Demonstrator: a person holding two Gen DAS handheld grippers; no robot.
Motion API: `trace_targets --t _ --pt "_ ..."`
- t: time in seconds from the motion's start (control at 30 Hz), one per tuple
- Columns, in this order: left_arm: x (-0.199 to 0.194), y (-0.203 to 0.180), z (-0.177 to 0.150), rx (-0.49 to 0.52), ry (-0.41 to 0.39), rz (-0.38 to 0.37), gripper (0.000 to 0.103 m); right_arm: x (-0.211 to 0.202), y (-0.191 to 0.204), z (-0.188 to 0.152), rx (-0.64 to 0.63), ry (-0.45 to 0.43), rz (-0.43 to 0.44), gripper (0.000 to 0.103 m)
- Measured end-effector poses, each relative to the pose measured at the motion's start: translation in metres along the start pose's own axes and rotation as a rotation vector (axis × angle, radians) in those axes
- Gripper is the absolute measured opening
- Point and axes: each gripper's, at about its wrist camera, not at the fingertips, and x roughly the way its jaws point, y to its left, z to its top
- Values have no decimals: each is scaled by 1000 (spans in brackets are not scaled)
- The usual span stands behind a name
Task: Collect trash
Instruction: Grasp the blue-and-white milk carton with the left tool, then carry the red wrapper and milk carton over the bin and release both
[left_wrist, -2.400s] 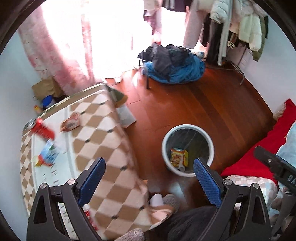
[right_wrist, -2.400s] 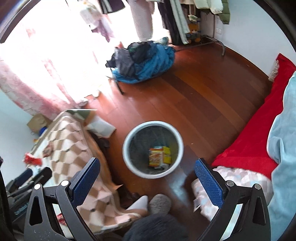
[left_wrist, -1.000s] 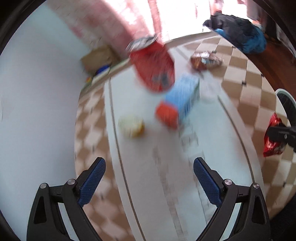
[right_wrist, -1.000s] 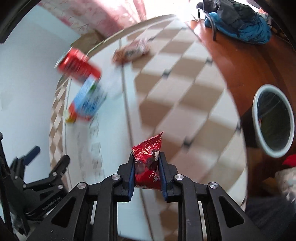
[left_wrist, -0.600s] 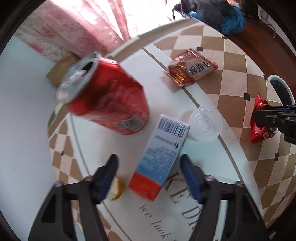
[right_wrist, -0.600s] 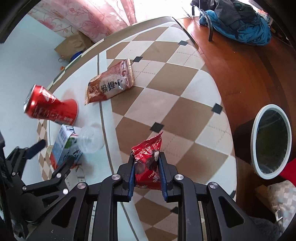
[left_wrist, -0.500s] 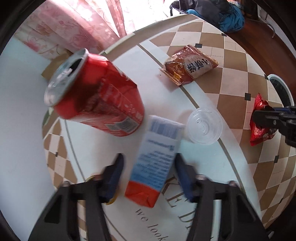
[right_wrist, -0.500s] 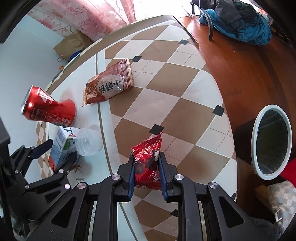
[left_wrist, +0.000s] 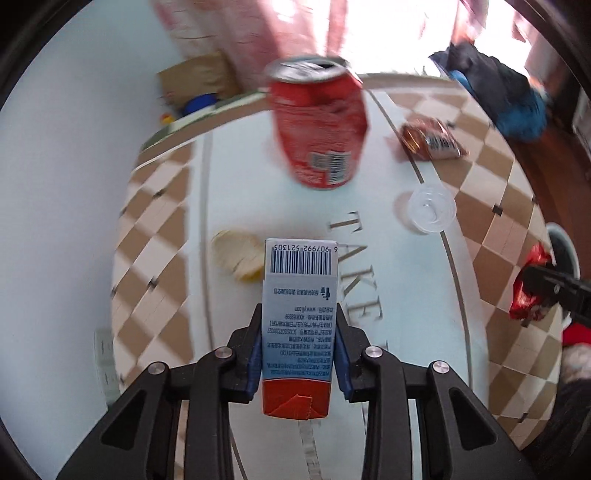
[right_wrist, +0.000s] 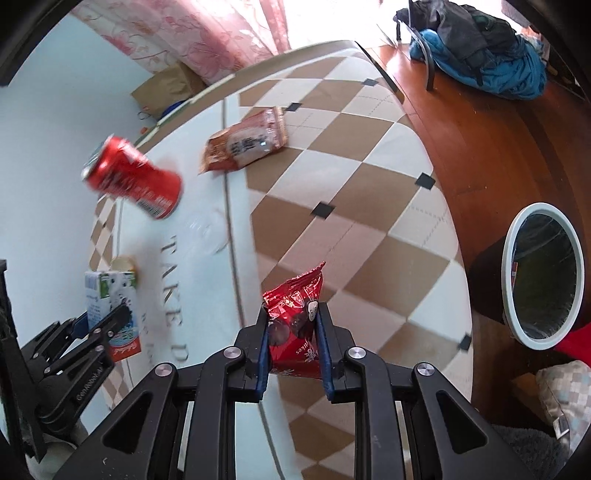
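My left gripper (left_wrist: 299, 332) has a blue-and-white drink carton (left_wrist: 299, 295) with an orange end between its pads; the jaws are closing and the pads press its two sides. The right wrist view shows that carton (right_wrist: 107, 295) at the table's left edge, in the left gripper (right_wrist: 99, 325). My right gripper (right_wrist: 291, 325) is shut on a red snack wrapper (right_wrist: 295, 295) above the checked tablecloth. On the table lie a dented red can (left_wrist: 319, 122), a brown snack packet (left_wrist: 432, 142), a clear plastic cup (left_wrist: 430, 214) and a yellow crumpled scrap (left_wrist: 240, 258).
A white-rimmed bin (right_wrist: 511, 295) with a dark liner stands on the wooden floor, right of the table. A pile of blue and dark clothes (right_wrist: 487, 48) lies by a chair at the back. A pale wall borders the table's left side, with a brown paper bag (right_wrist: 166, 88) behind it.
The left jaws went from wide open to closed on the carton, which now points straight along the fingers. The right gripper has kept the red wrapper and drifted a little over the table.
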Motion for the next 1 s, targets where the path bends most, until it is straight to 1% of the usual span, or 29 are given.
trace_targets --t 0.13,0.2,0.27,0.4,0.5,0.63,0.7,0.8,0.9,0.93,1.0 --pt "-40 6 -26 -73 -90 32 28 -26 6 -21 -30 -57 22 22" --pt "-54 7 -29 -99 -125 28 28 -41 6 -26 -40 -85 35 22" --pt "-75 -1 -30 -118 -165 12 28 -62 3 -31 -41 -121 56 22" --pt "-115 -31 -29 -114 -234 -37 28 -107 -15 -33 -31 -188 81 22" --pt "-138 -59 -23 -87 -273 -89 28 -143 -41 -36 -12 -242 86 22" --pt "-165 -124 -10 -4 -310 -176 28 -191 -96 -39 39 -313 62 22" --pt "-170 -156 -2 40 -316 -212 28 -209 -125 -41 70 -337 49 22" --pt "-170 -215 7 111 -297 -278 28 -233 -184 -46 135 -370 5 22" --pt "-152 -270 17 159 -227 -368 28 -239 -238 -49 203 -376 -40 22" --pt "-140 -294 21 180 -185 -405 28 -237 -263 -49 241 -367 -52 22" --pt "-120 -328 27 215 -123 -447 28 -224 -305 -51 300 -335 -75 22"
